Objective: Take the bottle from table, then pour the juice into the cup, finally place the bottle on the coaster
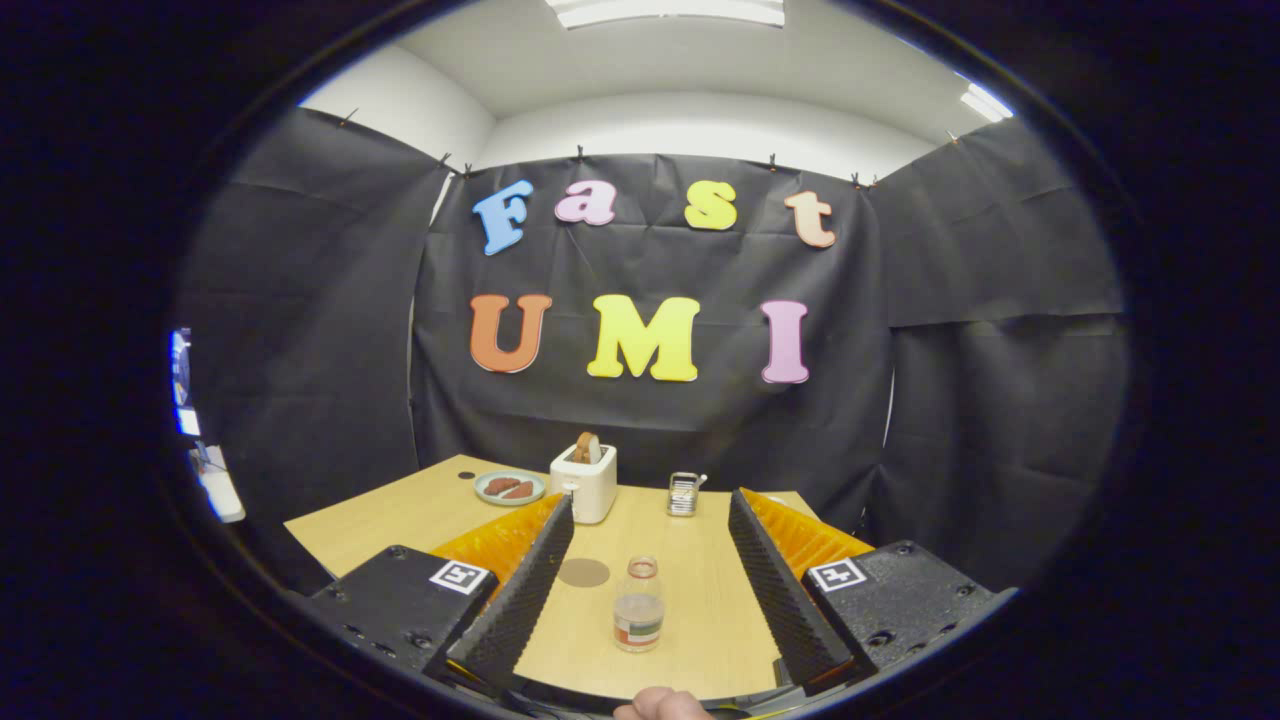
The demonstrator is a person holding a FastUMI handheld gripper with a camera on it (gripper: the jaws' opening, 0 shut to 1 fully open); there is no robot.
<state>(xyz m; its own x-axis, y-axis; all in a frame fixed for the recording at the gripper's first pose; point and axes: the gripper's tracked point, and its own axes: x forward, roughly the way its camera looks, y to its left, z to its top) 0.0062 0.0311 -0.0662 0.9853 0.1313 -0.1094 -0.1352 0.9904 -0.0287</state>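
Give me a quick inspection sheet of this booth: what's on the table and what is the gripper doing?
Surface: wooden table, tidy.
Job's things: bottle upright between the fingers, untouched; round coaster beside it; a glass cup farther back.
Clutter: white toaster with bread in it; plate of food beside it.
Grippers: gripper open, fingers wide on either side of the bottle.
Cables: nothing seen.
Surroundings: black cloth walls, ceiling lights, a finger at the near edge.
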